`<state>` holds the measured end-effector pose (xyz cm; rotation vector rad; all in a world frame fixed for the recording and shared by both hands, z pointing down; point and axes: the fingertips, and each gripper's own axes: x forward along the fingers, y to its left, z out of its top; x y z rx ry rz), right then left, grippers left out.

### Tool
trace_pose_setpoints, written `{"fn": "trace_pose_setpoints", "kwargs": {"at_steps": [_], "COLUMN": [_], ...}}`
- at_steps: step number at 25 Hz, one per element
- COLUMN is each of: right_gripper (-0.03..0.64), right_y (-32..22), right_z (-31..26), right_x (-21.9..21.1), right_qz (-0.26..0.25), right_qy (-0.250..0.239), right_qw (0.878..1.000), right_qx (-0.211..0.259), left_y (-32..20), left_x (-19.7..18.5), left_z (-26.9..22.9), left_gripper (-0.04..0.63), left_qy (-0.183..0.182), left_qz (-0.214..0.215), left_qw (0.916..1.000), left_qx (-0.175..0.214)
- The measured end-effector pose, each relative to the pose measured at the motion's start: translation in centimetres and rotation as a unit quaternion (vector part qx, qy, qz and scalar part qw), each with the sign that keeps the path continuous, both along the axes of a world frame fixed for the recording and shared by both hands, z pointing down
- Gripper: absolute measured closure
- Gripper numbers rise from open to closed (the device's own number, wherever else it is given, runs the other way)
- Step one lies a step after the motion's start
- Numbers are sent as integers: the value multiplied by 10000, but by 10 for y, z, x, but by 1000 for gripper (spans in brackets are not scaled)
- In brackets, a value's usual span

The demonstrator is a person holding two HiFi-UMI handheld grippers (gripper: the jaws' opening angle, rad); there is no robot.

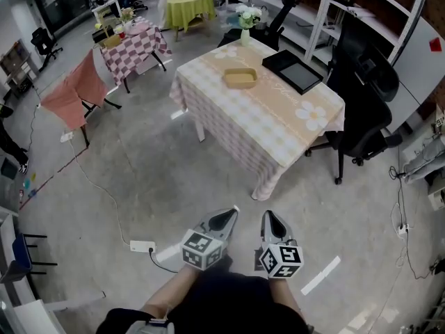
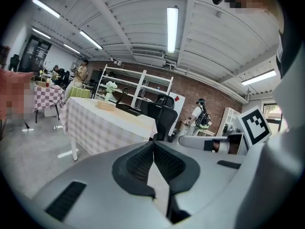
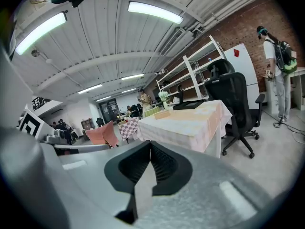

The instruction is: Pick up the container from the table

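Sitting on table point(image 1: 278, 120), container point(image 1: 239, 78) far beyond left gripper point(image 1: 227, 218), right gripper point(image 1: 272, 221)

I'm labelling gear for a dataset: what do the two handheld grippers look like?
Both the left gripper and right gripper have smooth grey shells tapering to pointed jaws lined with black ribbed pads. Each carries a white cube printed with black square markers.

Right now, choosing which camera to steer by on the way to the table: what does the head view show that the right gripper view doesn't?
Head view only: the left gripper and right gripper seen from above, and a power strip on the floor. Right gripper view only: ceiling lights, a person with a backpack. Both: the table, the tan container on it, the black office chair.
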<state>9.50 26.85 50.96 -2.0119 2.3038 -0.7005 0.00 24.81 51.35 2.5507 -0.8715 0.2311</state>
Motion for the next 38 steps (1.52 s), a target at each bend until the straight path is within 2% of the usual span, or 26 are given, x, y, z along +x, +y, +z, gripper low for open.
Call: {"fn": "trace_pose_setpoints", "kwargs": {"at_steps": [10, 23, 38], "right_gripper": [612, 611, 611], "right_y": [-58, -115, -141], "right_z": [-5, 1, 5], "right_x": [-11, -18, -20], "right_qz": [102, 249, 303], "right_qy": [158, 100, 140], "right_qw": [9997, 9995, 9994], "right_qx": [136, 160, 125], "left_y": [-62, -119, -146], "left_x": [-1, -7, -16], "left_z": [-6, -4, -1], "left_gripper": [584, 584, 584], "left_qy": [165, 179, 190], "left_qz": [273, 483, 446], "left_qw": [9994, 9985, 9986], "left_qx": [107, 186, 188]}}
